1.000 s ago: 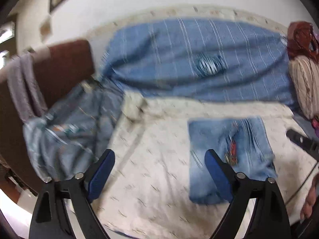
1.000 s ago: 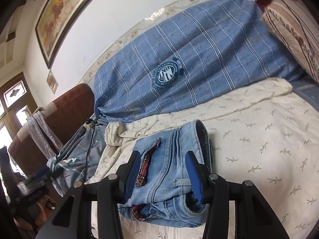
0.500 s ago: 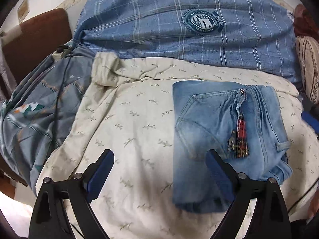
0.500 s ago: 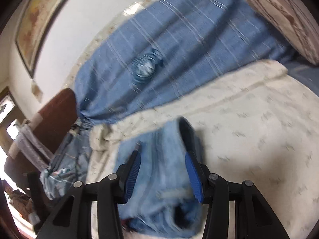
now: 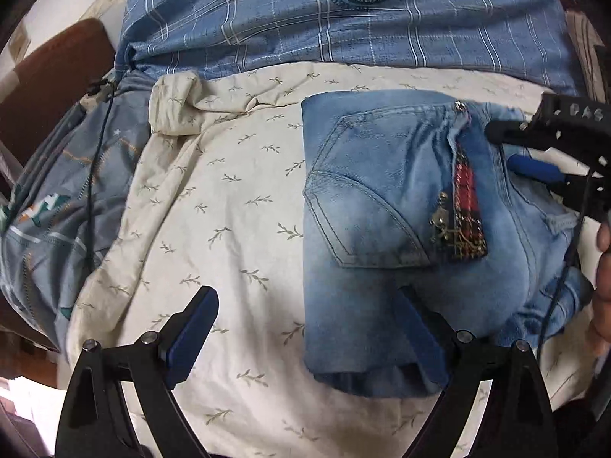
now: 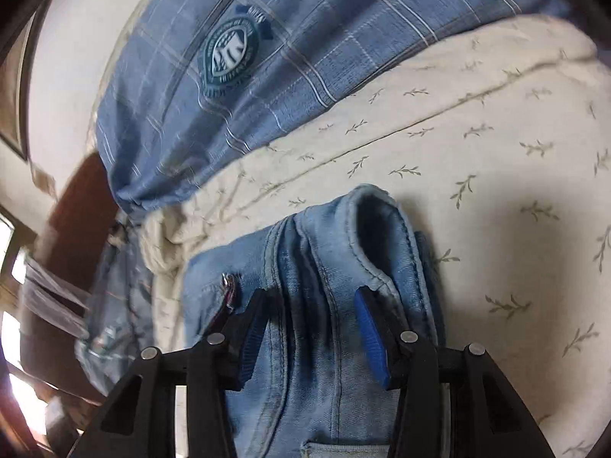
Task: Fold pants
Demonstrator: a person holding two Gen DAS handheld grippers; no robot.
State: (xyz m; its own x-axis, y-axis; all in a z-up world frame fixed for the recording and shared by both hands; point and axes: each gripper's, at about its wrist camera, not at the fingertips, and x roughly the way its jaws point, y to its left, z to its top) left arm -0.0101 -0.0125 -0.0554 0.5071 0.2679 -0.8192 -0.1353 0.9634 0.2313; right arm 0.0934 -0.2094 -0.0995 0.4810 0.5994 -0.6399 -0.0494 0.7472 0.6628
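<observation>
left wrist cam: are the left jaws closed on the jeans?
No. The left gripper stands wide open above the sheet, and only one finger overlaps the folded jeans.

A bed fills most of both views, covered with a cream sheet [image 5: 236, 206] printed with small olive sprigs, and along its far side lies a blue checked blanket [image 5: 267, 26] bearing a round dark crest [image 6: 229, 57]. At the left a brown wooden headboard [image 5: 53, 76] stands against a pale wall [image 6: 76, 38], with a grey-blue patterned cloth [image 5: 49, 206] heaped at the bed's left edge and a thin black cable [image 5: 93, 175] trailing over it. In the right wrist view a dark picture frame [image 6: 15, 87] hangs on the far left wall, and bright daylight enters from a window [image 6: 9, 252] at the left edge.
</observation>
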